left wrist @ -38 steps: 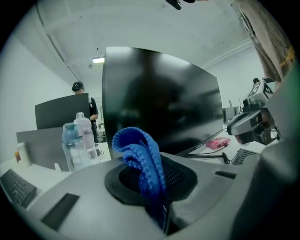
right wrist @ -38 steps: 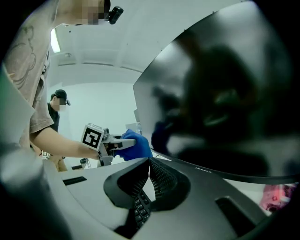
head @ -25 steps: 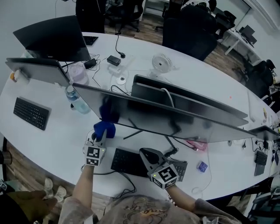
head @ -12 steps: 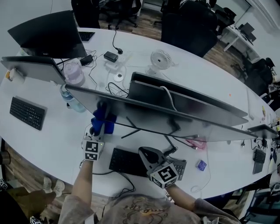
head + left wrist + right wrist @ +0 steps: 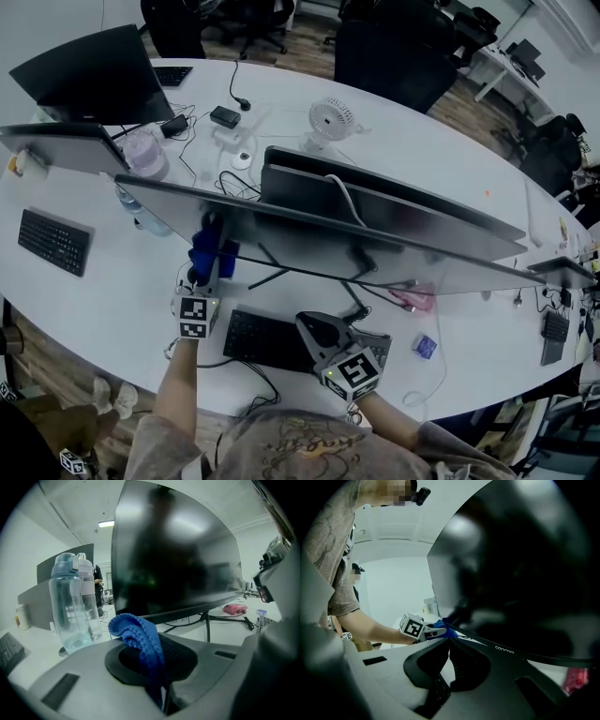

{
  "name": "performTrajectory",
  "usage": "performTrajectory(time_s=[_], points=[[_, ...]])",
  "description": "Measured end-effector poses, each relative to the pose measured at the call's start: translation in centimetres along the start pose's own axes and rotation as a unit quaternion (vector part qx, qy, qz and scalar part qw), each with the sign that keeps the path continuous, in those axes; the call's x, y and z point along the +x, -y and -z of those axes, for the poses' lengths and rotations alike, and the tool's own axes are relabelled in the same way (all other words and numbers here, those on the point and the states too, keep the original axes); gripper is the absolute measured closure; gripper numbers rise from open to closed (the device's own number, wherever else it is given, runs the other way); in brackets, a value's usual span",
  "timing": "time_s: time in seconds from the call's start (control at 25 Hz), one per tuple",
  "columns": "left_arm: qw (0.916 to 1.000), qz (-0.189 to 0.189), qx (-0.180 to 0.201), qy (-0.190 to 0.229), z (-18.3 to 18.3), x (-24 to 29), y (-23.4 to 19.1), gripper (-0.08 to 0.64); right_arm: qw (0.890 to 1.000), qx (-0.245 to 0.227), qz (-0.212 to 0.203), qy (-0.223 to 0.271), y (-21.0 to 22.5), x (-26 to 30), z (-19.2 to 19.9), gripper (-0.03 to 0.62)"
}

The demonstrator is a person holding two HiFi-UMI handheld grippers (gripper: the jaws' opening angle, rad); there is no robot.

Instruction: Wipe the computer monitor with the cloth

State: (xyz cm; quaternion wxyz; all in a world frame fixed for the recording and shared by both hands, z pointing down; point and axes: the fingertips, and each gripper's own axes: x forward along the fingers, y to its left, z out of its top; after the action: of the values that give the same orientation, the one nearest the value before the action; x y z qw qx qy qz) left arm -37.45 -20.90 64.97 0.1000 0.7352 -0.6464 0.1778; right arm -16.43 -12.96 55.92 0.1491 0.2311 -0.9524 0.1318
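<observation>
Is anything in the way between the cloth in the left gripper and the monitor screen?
Nothing visible. The left gripper holds the blue cloth right before the monitor; the water bottle stands off to the side.

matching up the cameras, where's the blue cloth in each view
Head view: blue cloth left of centre, by the lower edge of the monitor, held in the left gripper.
Left gripper view: centre bottom, pinched between the jaws.
Right gripper view: small, left of centre, at the left gripper's tip.
Shared landmark: the monitor's dark screen.
</observation>
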Motion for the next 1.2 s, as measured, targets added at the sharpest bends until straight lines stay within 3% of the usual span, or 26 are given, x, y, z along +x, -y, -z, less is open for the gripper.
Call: performTrajectory(time_s=[0.24, 1.2], points=[[0.9999, -0.001, -0.017, 0.002, -0.4, 0.6, 2.6, 0.512, 1.000, -0.006, 0.009, -0.004, 1.3, -2.9, 0.4, 0.571], [0.9995, 0.028, -0.012, -0.009, -2.5, 2.6, 16.1, 0.512, 0.999, -0.006, 0.052, 0.000, 7.6, -14.0, 1.8, 0.571]])
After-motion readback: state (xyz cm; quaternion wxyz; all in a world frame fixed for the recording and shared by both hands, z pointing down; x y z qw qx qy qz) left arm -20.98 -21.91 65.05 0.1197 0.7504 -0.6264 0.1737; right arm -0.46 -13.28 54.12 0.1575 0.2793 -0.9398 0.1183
